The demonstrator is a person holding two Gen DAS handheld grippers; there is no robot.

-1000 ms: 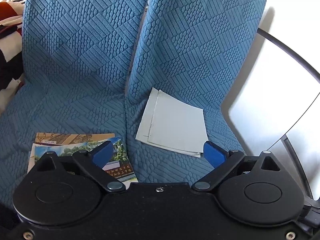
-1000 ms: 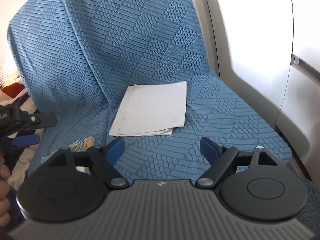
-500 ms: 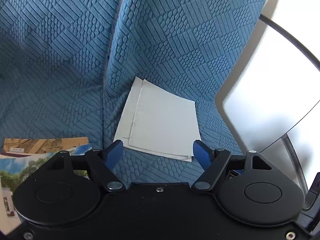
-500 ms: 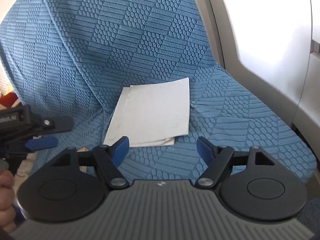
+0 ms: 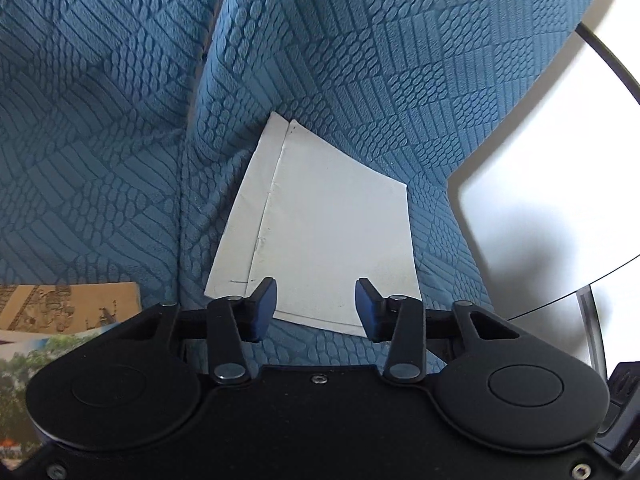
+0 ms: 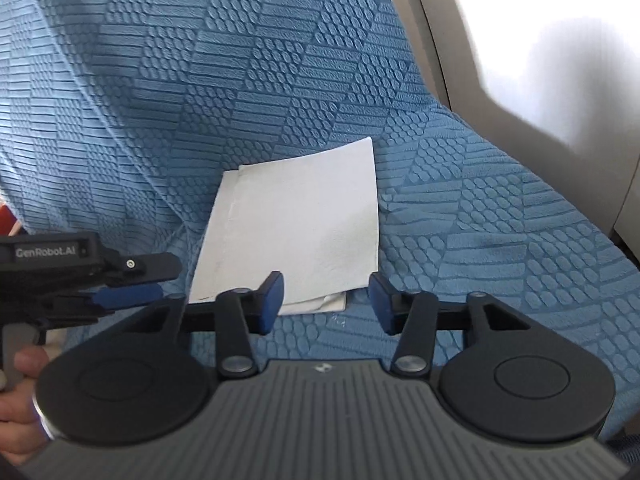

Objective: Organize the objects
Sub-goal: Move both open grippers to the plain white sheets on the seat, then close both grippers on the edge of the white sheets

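Closer now over the flat white paper sheets (image 5: 328,232) on the blue textured seat (image 6: 480,220), both left gripper (image 5: 316,304) and right gripper (image 6: 326,298) narrowing from wide, nothing pinched yet, pickup looking imminent.

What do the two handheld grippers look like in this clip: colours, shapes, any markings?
The left gripper is black: two round discs, angled link arms, blue pads, silver pivots. The right gripper has the same shape and blue pads, but a ribbed grey body. The right wrist view shows "GenRobot.AI" in white on the left gripper's side.
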